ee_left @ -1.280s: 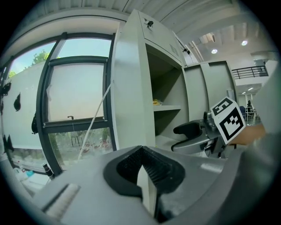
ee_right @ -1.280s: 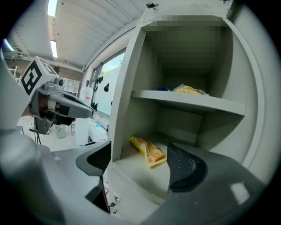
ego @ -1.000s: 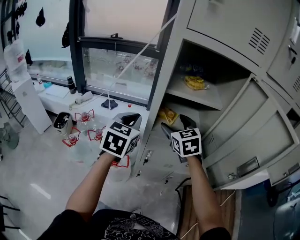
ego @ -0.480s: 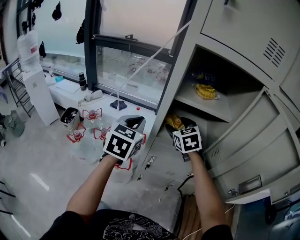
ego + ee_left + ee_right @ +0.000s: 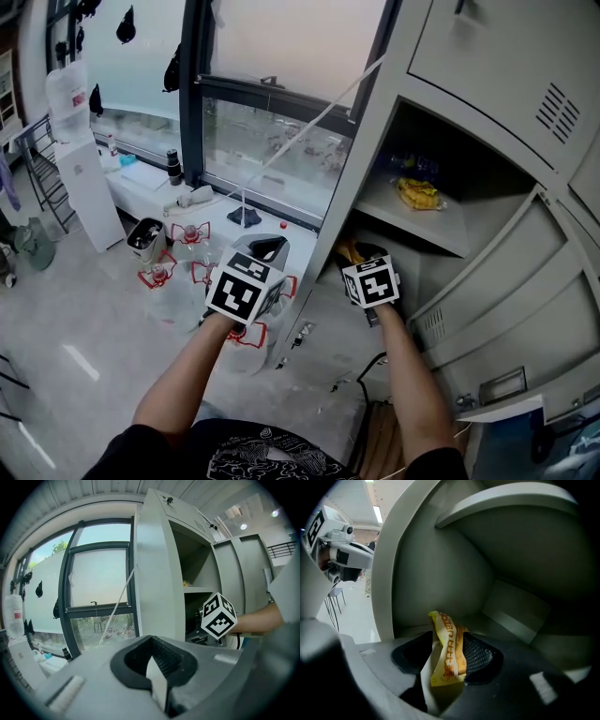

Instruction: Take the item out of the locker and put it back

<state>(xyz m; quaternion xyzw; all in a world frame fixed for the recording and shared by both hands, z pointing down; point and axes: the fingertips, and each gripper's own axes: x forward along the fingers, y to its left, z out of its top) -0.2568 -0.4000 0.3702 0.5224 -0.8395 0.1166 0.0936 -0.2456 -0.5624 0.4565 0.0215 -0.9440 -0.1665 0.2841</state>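
**Right gripper closes on the snack packet inside the locker**

A second ago the right gripper (image 5: pixel 366 264) hung before the grey locker (image 5: pixel 375 141) with its jaws spread wide. It has since pushed down into the lower compartment, and its jaws have just been closing. They now pinch the yellow snack packet (image 5: pixel 449 644), which stands upright between the pads. The left gripper (image 5: pixel 267 247) has hardly moved. It waits outside the locker's left edge, jaws together and empty.

The shelf (image 5: pixel 412 217) above the right gripper carries a second yellow packet (image 5: pixel 419 194). The open locker door (image 5: pixel 497 272) swings out to the right of the arm.
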